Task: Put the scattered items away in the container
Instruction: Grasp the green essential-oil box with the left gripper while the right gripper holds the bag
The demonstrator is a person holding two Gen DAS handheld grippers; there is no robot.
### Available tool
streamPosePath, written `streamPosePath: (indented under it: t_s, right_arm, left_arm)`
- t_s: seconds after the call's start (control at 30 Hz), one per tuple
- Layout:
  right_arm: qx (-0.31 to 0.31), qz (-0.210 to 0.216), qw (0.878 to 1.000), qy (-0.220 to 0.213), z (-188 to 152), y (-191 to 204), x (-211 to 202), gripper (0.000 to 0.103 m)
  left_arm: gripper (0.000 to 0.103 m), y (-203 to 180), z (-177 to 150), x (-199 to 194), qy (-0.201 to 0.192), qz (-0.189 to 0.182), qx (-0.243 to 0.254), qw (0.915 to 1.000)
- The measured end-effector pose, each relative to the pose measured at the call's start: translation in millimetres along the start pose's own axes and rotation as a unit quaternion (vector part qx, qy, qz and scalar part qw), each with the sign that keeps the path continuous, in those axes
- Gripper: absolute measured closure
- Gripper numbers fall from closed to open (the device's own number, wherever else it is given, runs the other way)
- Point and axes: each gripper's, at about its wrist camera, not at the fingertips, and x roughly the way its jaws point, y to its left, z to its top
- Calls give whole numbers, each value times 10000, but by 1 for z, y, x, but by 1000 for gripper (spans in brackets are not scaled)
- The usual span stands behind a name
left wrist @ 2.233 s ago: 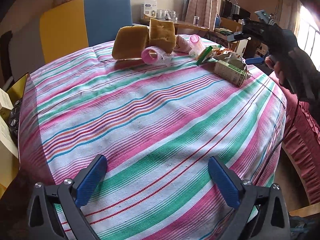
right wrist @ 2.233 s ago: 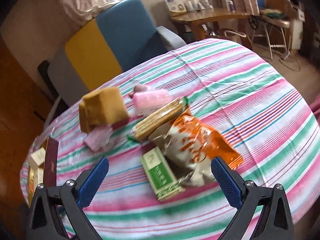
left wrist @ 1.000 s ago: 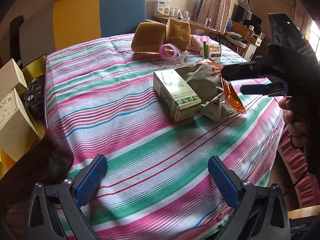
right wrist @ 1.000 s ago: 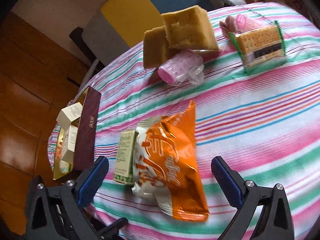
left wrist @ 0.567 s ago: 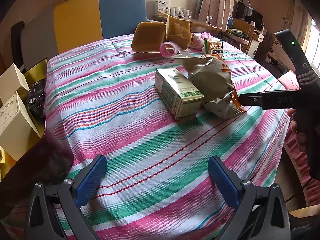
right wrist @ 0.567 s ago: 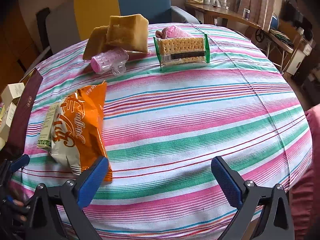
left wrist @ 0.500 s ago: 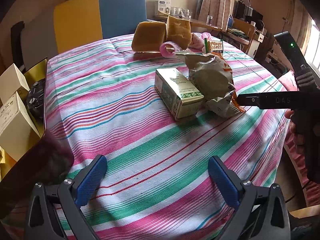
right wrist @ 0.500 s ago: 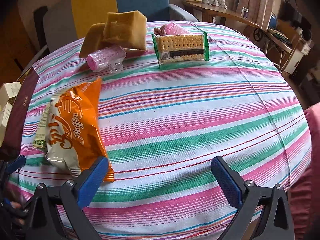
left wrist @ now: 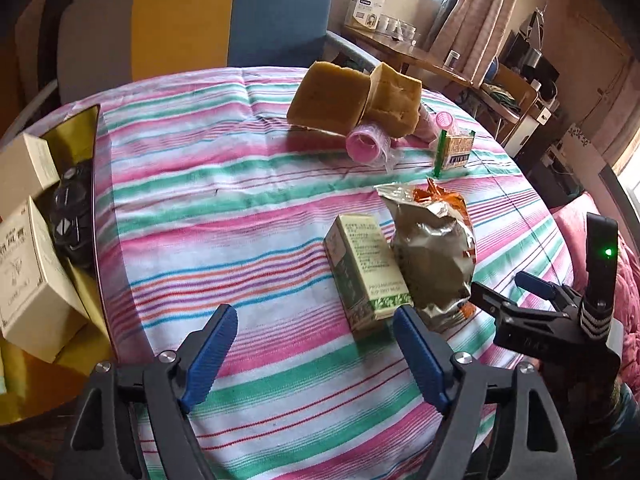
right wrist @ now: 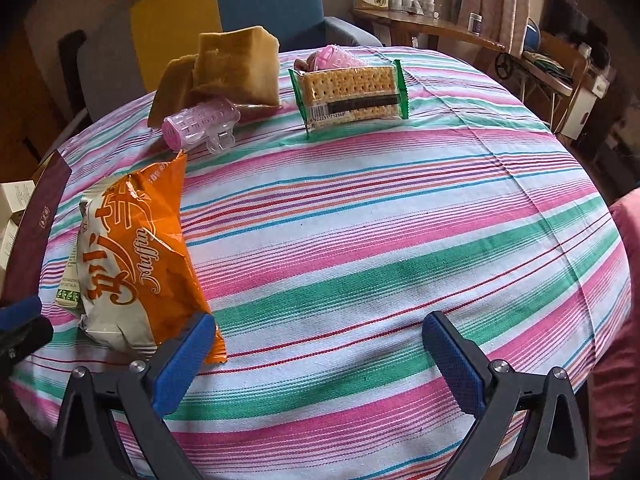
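Container: an open box with a dark maroon wall and yellow lining sits at the far left edge of the bench; cream cartons and a dark object already lie inside.
Left hand-held gripper: the left hand-held gripper has its blue pads spread wide and grips nothing; it hovers over the striped cloth, its right pad just beside the near end of the green carton.
Green carton: lies flat near the front of the bench, touching the snack bag on its right.
Snack bag: orange and crumpled, resting partly against the carton; in the right wrist view it reads as the orange snack bag at the left.
Right hand-held gripper: the right hand-held gripper is equally wide apart and empty, its left pad just at the bag's lower corner.
Far items: two brown sponges, a pink roller and a cracker pack wait at the back of the bench, well apart from the container.
Step in hand: judged as lining up a pick on the carton or bag, nothing yet grasped.
Next move: likely calls for centring one pair of pads around the carton's narrow sides, closing, then carrying it left into the box.
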Motion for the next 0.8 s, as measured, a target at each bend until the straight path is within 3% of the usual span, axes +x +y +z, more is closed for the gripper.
streamPosePath:
  t_s: [0.17, 0.27, 0.7, 0.8]
  right_arm:
    - [-58, -15, 9999, -153, -4, 1, -1, 0]
    - [-79, 12, 9997, -211, -6, 0, -1, 0]
    - [-71, 41, 9995, -318, -6, 0, 0, 0]
    - [-53, 36, 9995, -308, -5, 0, 1, 0]
  left_arm:
    - [22, -17, 17, 12, 75, 199, 208, 9996]
    - [29, -19, 23, 24, 213, 301, 216, 9991]
    - [29, -17, 44, 54, 461, 473, 254, 9975]
    - [43, -11, 40, 62, 556, 524, 288, 9967]
